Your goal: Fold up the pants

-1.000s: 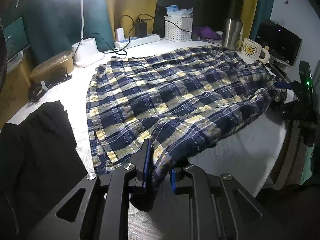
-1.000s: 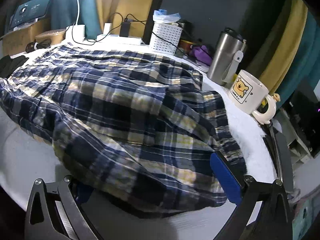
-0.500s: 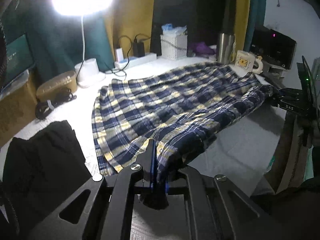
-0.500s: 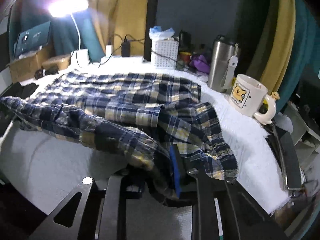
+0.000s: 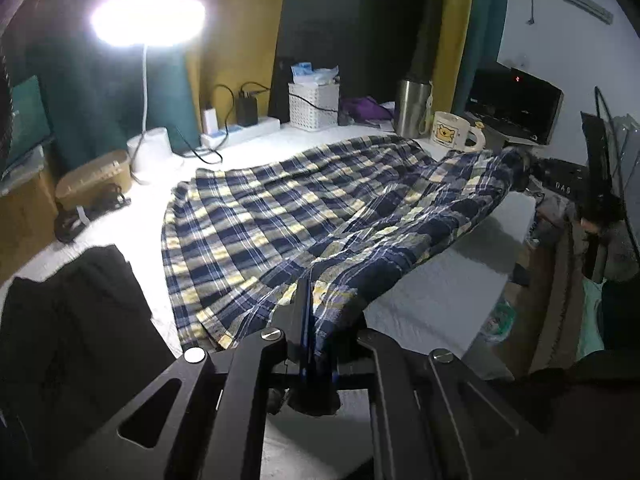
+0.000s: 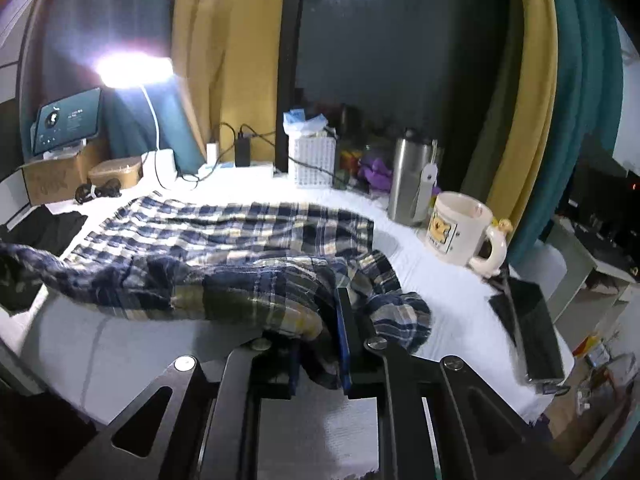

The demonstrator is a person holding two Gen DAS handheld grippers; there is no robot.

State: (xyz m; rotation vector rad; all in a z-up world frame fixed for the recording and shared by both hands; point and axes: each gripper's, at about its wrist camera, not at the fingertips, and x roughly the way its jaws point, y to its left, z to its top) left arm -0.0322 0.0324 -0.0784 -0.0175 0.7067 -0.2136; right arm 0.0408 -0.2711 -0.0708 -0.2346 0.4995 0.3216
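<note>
- The letters "DAS" stand in white on a black thing (image 5: 562, 189) at the right edge of the table, seen by the left wrist camera.
- The mug (image 6: 456, 229) has a yellow bear picture, but its tiny words are too small to read.
- The teal screen (image 6: 66, 120) shows small white marks, too blurry to read.

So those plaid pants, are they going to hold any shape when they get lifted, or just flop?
Likely flop: the plaid pants sag in a loose swag between the left gripper and the right gripper, whose jaws are closing on bunched cloth. They seem light, since small pinches raise the edge. The far part will probably drag over the white table cover.
</note>
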